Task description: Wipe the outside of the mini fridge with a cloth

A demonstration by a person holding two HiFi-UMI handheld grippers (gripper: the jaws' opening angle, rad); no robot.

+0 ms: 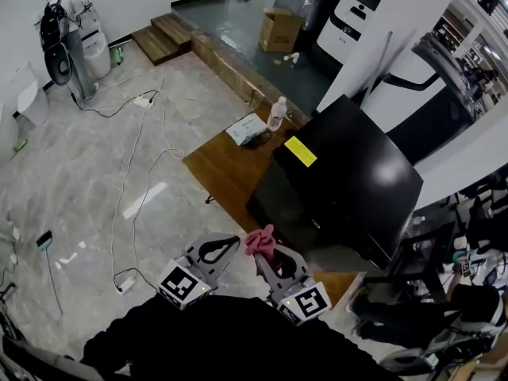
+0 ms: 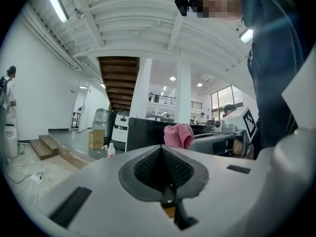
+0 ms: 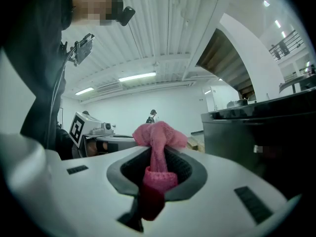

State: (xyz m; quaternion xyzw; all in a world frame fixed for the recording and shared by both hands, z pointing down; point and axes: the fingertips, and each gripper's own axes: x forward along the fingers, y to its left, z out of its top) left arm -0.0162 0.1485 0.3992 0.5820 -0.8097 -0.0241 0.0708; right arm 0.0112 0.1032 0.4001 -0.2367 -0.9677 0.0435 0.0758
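Your right tongs (image 3: 157, 168) clamp the pink cloth (image 3: 159, 135) near the black mini fridge (image 1: 349, 173); your left tongs (image 2: 163, 168) are closed, empty.

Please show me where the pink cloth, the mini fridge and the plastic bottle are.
pink cloth (image 3: 157, 135): right gripper view, its bunched upper end.
mini fridge (image 1: 361, 177): head view, the large glossy black surface.
plastic bottle (image 1: 276, 115): head view, its clear body.

We see a plastic bottle (image 1: 277, 112) upright at the wooden platform's (image 1: 226, 173) far edge, just beside a flat packet (image 1: 248, 128). A cardboard box (image 1: 280, 30) sits beyond, and cables (image 1: 127, 189) trail across the floor.
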